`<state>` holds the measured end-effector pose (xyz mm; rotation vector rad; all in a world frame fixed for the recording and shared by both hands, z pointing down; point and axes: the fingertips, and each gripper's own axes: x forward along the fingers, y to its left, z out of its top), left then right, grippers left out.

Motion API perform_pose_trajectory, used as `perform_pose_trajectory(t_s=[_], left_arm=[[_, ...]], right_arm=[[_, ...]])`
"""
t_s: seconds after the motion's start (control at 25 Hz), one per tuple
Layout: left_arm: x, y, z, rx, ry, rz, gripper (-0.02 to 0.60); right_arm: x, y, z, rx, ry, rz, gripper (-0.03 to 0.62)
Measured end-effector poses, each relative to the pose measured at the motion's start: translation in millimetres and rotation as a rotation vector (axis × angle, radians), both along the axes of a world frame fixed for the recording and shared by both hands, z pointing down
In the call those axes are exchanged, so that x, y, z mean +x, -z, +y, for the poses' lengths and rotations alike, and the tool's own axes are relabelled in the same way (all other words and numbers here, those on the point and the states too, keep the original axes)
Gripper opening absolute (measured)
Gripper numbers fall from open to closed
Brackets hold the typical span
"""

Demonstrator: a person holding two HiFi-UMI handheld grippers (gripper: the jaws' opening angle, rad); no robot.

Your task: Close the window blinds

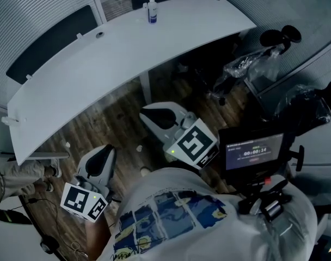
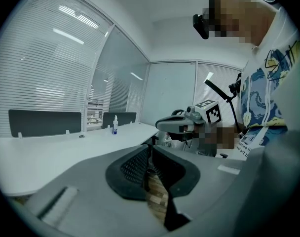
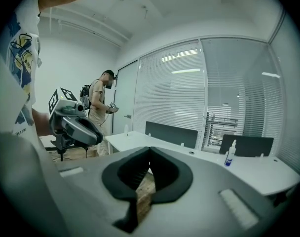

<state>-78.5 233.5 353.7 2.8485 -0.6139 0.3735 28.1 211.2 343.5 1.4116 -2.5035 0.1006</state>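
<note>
The white slatted window blinds (image 3: 172,93) hang on the glass walls behind the long white desk (image 1: 127,58), with the slats lying horizontal. The left gripper (image 2: 151,147) and the right gripper (image 3: 150,149) are both clenched, grasping nothing.

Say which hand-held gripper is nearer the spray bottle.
Right. The right hand-held gripper is off the near edge of the desk, facing the spray bottle; the left hand-held gripper is farther back and leftward.

White, blue-printed shirt (image 1: 160,186) (grey left gripper (image 1: 103,155) and right gripper (image 1: 152,113), square-marked).
</note>
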Motion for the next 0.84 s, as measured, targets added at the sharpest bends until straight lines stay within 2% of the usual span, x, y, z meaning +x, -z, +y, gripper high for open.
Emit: perform_pose_trajectory(t_s=[0.84], left_arm=[[7.5, -5.3, -10.9, -0.022, -0.007, -0.012, 0.029]], right_arm=[[9.6, -6.2, -5.6, -0.023, -0.01, 0.007, 0.003]])
